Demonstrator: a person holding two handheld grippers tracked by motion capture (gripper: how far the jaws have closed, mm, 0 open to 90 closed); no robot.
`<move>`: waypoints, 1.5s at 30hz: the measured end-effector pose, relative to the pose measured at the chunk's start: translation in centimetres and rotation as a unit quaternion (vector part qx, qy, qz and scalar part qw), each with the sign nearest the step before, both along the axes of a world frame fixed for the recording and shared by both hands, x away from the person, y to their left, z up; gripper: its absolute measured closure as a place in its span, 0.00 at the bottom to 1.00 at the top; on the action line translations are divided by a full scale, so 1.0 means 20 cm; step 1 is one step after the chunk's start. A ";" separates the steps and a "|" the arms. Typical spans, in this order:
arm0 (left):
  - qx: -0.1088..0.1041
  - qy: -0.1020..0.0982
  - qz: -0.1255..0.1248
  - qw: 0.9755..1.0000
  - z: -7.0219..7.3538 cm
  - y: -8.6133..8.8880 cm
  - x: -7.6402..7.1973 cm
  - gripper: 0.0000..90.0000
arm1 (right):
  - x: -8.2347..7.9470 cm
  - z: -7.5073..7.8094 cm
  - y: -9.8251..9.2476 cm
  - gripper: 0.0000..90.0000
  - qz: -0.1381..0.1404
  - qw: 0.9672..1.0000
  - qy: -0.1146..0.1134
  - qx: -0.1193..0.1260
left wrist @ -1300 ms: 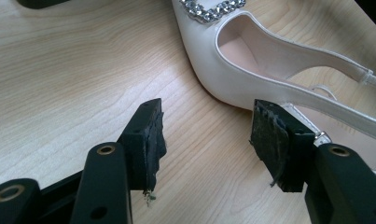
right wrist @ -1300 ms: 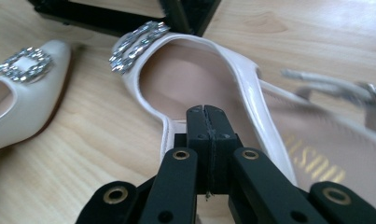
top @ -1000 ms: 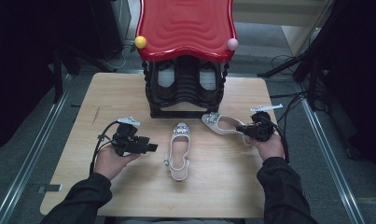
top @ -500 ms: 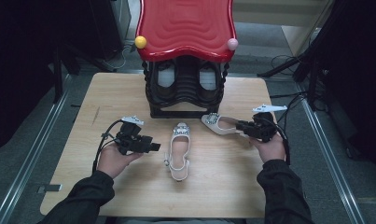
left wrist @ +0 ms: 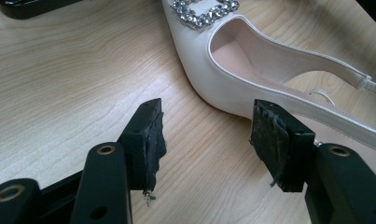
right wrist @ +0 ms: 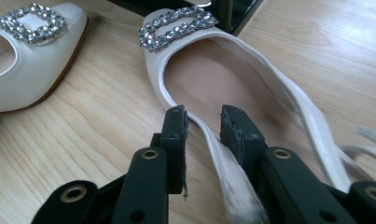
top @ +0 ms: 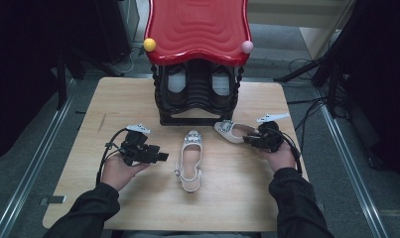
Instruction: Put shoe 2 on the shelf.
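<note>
Two white slingback shoes with rhinestone buckles lie on the wooden table. One shoe [top: 191, 161] [left wrist: 223, 88] lies in the middle, toe pointing away from me. My left gripper [top: 160, 157] [left wrist: 206, 140] rests to its left, open, with bare wood between its pads. The other shoe [top: 232, 131] [right wrist: 213, 70] lies to the right, in front of the rack. My right gripper [top: 248, 141] [right wrist: 205, 126] straddles this shoe's side wall near the heel. Its jaws have just been opening, and a gap shows between the pads and the wall.
A black shoe rack [top: 197, 99] with a red wavy top [top: 197, 29] stands at the table's far middle, with dark shoes on its shelves. The table's edges [top: 297, 148] lie close to my right hand. Cables trail from both grippers.
My right hand has shifted slightly left and toward me at the right shoe's heel. The left hand and the middle shoe have stayed put.
</note>
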State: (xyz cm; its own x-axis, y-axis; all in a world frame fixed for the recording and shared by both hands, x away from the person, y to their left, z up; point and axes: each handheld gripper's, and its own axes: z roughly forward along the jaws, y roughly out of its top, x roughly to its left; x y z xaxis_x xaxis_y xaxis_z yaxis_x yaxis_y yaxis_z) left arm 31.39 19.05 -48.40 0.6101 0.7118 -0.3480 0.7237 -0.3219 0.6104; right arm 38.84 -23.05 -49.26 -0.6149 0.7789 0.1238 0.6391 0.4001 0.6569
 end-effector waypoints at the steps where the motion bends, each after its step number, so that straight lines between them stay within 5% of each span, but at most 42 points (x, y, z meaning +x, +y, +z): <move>1: 0.001 0.001 0.001 1.000 0.00 0.00 0.00 0.50 | 0.00 0.00 0.01 0.80 0.000 1.000 0.002 0.001; 7: 0.001 0.000 0.005 1.000 0.00 0.02 -0.01 0.50 | 0.02 -0.01 0.01 0.85 0.002 1.000 0.004 0.002; 17: -0.005 0.000 0.005 1.000 0.00 0.02 0.00 0.50 | 0.02 0.02 0.03 0.95 0.015 0.999 0.039 0.005; 25: -0.009 0.000 -0.002 1.000 0.01 0.00 0.01 0.50 | -0.05 0.11 0.09 0.98 0.027 0.999 0.014 0.012; 37: -0.014 -0.002 -0.009 1.000 0.02 -0.03 0.04 0.50 | -0.19 0.23 0.10 0.99 0.011 0.999 0.004 0.038; 45: -0.011 -0.001 -0.013 1.000 0.02 -0.05 0.04 0.50 | -0.21 0.17 0.15 0.98 0.010 0.999 0.013 0.028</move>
